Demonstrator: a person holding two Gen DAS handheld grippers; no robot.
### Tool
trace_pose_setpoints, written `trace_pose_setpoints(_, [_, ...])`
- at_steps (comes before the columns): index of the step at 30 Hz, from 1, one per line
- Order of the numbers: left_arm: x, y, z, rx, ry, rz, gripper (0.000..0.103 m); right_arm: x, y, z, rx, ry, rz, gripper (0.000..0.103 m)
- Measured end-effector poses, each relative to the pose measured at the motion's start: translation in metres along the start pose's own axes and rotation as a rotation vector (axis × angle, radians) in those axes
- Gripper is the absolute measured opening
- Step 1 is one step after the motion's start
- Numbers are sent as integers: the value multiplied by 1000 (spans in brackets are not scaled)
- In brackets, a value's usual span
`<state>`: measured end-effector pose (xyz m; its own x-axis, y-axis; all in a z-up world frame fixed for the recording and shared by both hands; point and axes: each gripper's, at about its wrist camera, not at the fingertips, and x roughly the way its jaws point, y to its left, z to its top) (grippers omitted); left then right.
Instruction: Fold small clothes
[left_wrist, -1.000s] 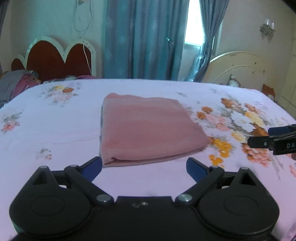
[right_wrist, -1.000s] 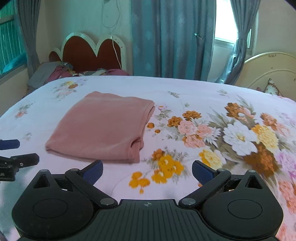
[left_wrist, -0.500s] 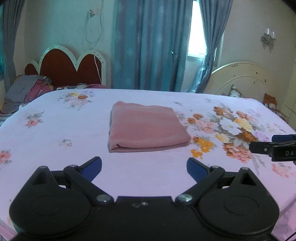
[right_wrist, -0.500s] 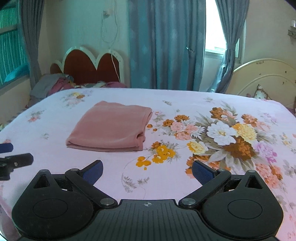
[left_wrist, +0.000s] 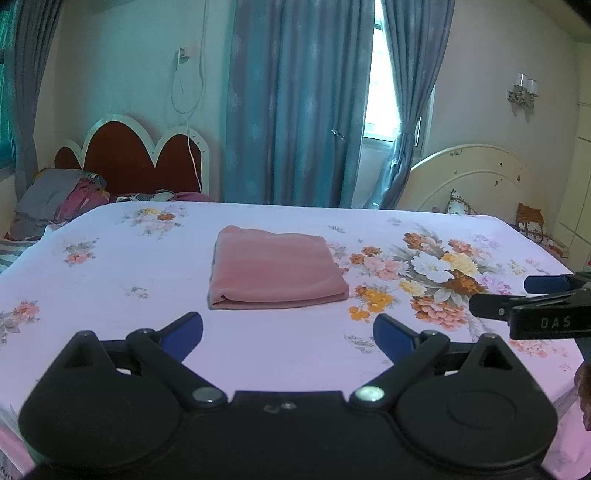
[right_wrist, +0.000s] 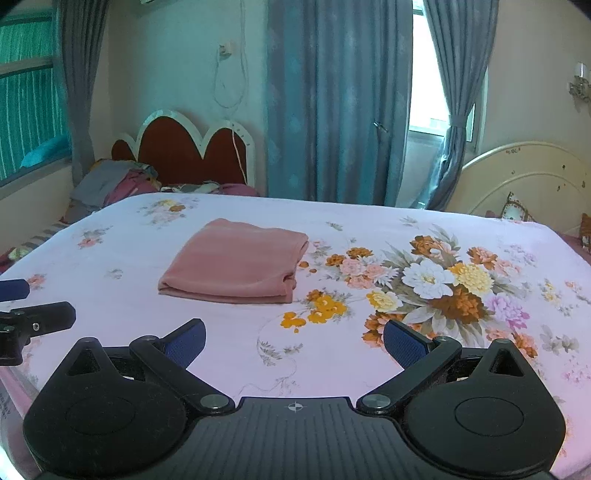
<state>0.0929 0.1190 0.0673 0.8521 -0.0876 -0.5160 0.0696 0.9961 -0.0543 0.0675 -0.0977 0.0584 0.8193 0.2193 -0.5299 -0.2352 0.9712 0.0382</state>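
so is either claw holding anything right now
Nothing is held. The left claw and right claw are both open and empty, apart from the folded pink cloth on the bed.

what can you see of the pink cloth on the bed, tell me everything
The pink cloth is a dusty-rose garment of soft, faintly ribbed fabric, folded into a neat flat rectangle several layers thick. The layered folds show along its near edge and at its right corner. It lies flat on the floral sheet, left of the big flower print. Only the sheet touches it; both hand-held grippers are open and apart from it.
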Motion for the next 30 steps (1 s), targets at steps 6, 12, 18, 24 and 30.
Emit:
trace_pose_setpoints(6, [-4, -5, -2, 8, -13, -8, 99, -7, -5, -1, 1, -10, -4, 101])
trace_pose_setpoints(12, [-5, -9, -2, 16, -22, -21, 99, -10, -11, 0, 5, -13, -11, 101])
trace_pose_setpoints(18, [-4, -10, -1, 16, -23, -22, 99, -10, -11, 0, 6, -11, -14, 101])
trace_pose_setpoints(24, [-2, -10, 0, 18, -21, -25, 99, -9, -12, 0, 9, -14, -12, 101])
trace_pose_setpoints(30, [-1, -9, 0, 19, -21, -26, 99, -9, -12, 0, 9, -13, -12, 101])
